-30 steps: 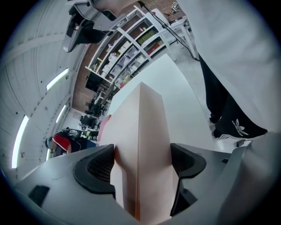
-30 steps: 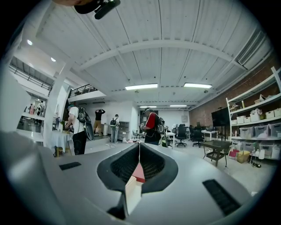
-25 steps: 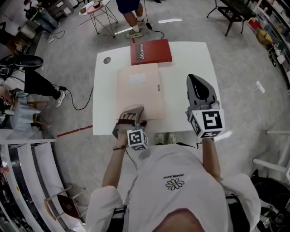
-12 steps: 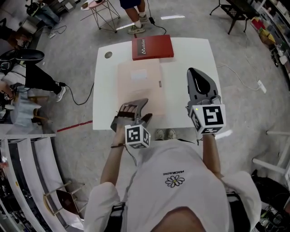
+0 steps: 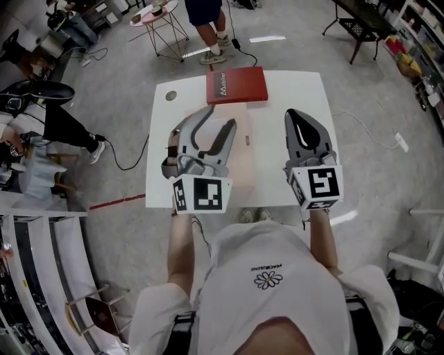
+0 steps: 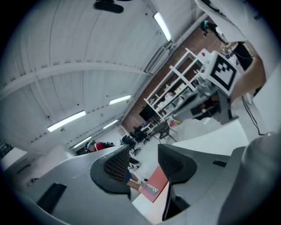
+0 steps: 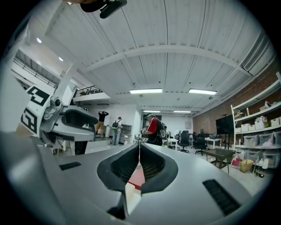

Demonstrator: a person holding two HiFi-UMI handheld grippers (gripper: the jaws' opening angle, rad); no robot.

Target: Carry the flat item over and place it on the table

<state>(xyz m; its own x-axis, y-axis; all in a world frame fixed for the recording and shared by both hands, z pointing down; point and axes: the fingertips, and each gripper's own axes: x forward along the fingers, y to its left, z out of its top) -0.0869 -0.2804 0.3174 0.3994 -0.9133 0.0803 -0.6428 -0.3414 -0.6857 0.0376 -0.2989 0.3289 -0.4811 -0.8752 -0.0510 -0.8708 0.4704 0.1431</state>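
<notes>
Left gripper (image 5: 222, 116) is up in the air over the near-left part of the table (image 5: 316, 90), and its jaws are closing. There's a clear gap between the pads in the left gripper view (image 6: 145, 162) with nothing in it, only the room and the table's far edge showing through

Right gripper (image 5: 295, 114) has its jaws fully together and holds nothing. The right gripper view (image 7: 139, 149) shows the pads meeting at the tips. It hangs over the right side of the table, well apart from the left one

The flat item, a pale pink folder (image 5: 243, 156), lies flat on the white table left of centre, long side running away from the person. The left gripper covers much of it in the head view, but neither gripper is touching it as far as I can tell. There's a small dark clasp or tab near its right edge

A red book (image 5: 236, 85) sits flat at the table's far edge, just beyond the folder's far end, white lettering on the cover, too small to read. It also shows between the left jaws (image 6: 153, 189) and below the right ones (image 7: 137, 178)

A round grommet hole (image 5: 171, 96) is at the far-left corner of the table

A person's legs (image 5: 208, 21) are on the floor past the far edge, next to a small round side table (image 5: 156, 10) with wire legs
</notes>
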